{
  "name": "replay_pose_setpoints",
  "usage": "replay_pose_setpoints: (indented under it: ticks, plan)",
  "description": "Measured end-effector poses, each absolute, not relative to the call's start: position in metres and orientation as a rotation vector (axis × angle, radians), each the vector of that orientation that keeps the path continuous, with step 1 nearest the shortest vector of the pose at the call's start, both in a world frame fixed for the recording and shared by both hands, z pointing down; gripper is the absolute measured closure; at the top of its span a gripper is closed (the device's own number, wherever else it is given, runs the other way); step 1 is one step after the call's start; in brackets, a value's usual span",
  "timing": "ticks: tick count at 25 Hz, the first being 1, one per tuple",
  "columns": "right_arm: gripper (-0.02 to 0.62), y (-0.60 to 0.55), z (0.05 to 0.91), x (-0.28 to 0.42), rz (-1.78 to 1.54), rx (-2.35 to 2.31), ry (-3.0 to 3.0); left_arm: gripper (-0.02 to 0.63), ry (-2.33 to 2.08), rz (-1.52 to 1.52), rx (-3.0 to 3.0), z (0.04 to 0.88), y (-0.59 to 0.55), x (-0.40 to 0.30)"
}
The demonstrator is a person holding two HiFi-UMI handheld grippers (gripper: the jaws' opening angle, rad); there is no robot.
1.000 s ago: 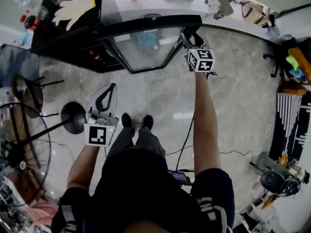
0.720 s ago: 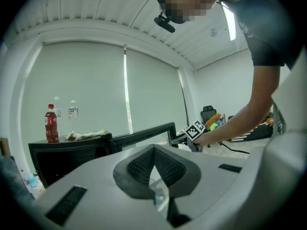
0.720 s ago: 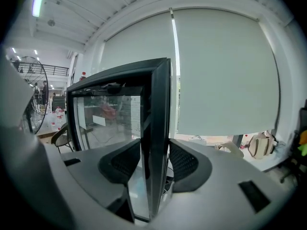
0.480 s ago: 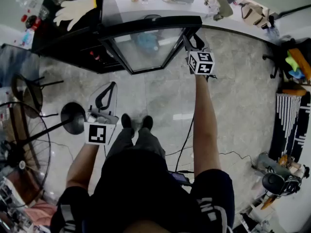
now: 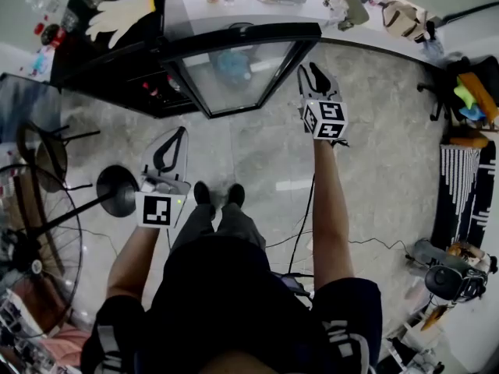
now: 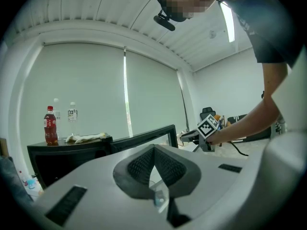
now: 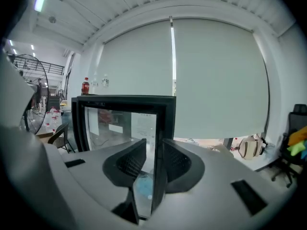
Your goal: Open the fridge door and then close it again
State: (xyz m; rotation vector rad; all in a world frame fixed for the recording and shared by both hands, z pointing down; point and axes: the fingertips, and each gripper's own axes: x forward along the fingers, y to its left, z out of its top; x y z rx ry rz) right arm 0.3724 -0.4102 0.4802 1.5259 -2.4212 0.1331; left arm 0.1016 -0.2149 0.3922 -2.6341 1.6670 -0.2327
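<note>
Right gripper [image 5: 313,72]: jaws have just been closing, slim gap left, nothing between them; fridge door [image 5: 242,37] swung out, upright free edge dead ahead, just beyond tips; left gripper [image 5: 176,139], jaws together, empty, farther off

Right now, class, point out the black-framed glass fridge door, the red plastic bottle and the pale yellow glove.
Black-framed glass fridge door [image 5: 234,72]: head view, middle of the glass pane.
Red plastic bottle [image 6: 50,128]: left gripper view, its body.
Pale yellow glove [image 5: 123,12]: head view, the palm.
</note>
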Motion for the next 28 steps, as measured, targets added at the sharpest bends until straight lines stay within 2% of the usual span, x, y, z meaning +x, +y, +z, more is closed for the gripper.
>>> replay_pose_setpoints:
  ticks: [2,6,8,28]
  plan:
    - [0.483,-0.391,0.467,0.364,0.112,1.526,-2.438,0.583,1.666,-0.225,-2.636,0.390,-0.214,0.100]
    - [0.561,-0.356,0.446,0.350,0.078,1.539,-2.459,0.583,1.662,-0.200,-2.634,0.384,-0.211,0.097]
    - [0.573,-0.343,0.440,0.345,0.068,1.544,-2.461,0.583,1.661,-0.187,-2.636,0.383,-0.211,0.095]
    - [0.576,-0.221,0.379,0.313,0.066,1.728,-2.409,0.583,1.777,-0.106,-2.533,0.361,-0.195,0.065]
